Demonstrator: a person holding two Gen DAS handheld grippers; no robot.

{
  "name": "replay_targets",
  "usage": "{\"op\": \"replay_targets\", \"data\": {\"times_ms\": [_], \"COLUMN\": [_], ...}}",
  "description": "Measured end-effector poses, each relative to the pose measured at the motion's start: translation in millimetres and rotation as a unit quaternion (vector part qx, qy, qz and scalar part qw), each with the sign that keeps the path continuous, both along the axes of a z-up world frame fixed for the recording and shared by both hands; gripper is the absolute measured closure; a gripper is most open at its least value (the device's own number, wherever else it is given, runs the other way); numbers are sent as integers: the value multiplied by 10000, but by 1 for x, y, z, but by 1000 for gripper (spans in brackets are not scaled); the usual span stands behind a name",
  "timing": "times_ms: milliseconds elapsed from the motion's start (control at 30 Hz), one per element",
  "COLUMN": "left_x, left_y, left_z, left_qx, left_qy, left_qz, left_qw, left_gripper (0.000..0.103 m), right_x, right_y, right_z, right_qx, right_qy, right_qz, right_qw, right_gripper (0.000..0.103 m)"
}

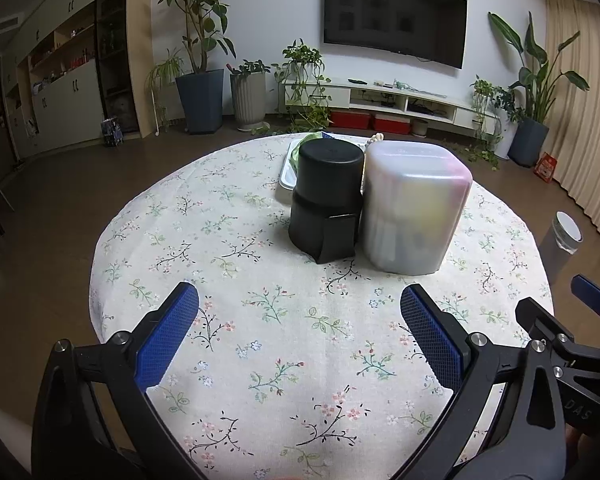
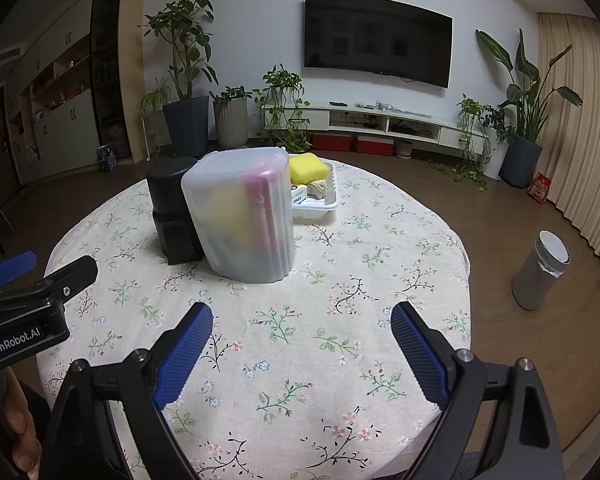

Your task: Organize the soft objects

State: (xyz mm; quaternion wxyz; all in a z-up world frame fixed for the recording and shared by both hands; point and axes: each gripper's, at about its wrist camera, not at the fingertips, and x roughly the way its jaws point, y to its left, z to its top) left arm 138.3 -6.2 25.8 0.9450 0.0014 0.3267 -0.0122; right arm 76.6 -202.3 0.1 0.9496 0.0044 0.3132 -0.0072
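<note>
A frosted translucent box stands on the round floral table, with yellow and pink soft items blurred inside. A black cylindrical container stands touching its left side. Behind them a white tray holds a yellow sponge and a cream knitted item. My left gripper is open and empty, low over the near table. My right gripper is open and empty, to the right of the left one, whose body shows at the left edge.
A grey cylindrical bin stands on the floor right of the table. Potted plants, a TV and a low white console line the far wall. Curtains hang at the right.
</note>
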Motion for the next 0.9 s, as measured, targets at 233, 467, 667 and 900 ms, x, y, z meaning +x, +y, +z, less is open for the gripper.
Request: {"op": "replay_targets", "data": {"times_ms": [233, 467, 667, 900], "left_x": [-1, -2, -2, -3], "left_y": [0, 0, -1, -1], "left_z": [0, 2, 2, 3], "left_qx": [-7, -28, -41, -43], "left_qy": [-12, -42, -75, -103], "left_qz": [-17, -29, -74, -89], "left_qw": [10000, 10000, 9999, 9999], "left_gripper": [0, 0, 0, 0], "right_x": [-1, -1, -1, -5], "right_y": [0, 0, 0, -3], "right_z": [0, -1, 0, -2], "right_qx": [-5, -10, -8, -3], "right_qy": [16, 22, 30, 45], "right_qz": [7, 16, 18, 32], "right_qw": [10000, 10000, 10000, 10000], "right_gripper": [10, 10, 10, 10]}}
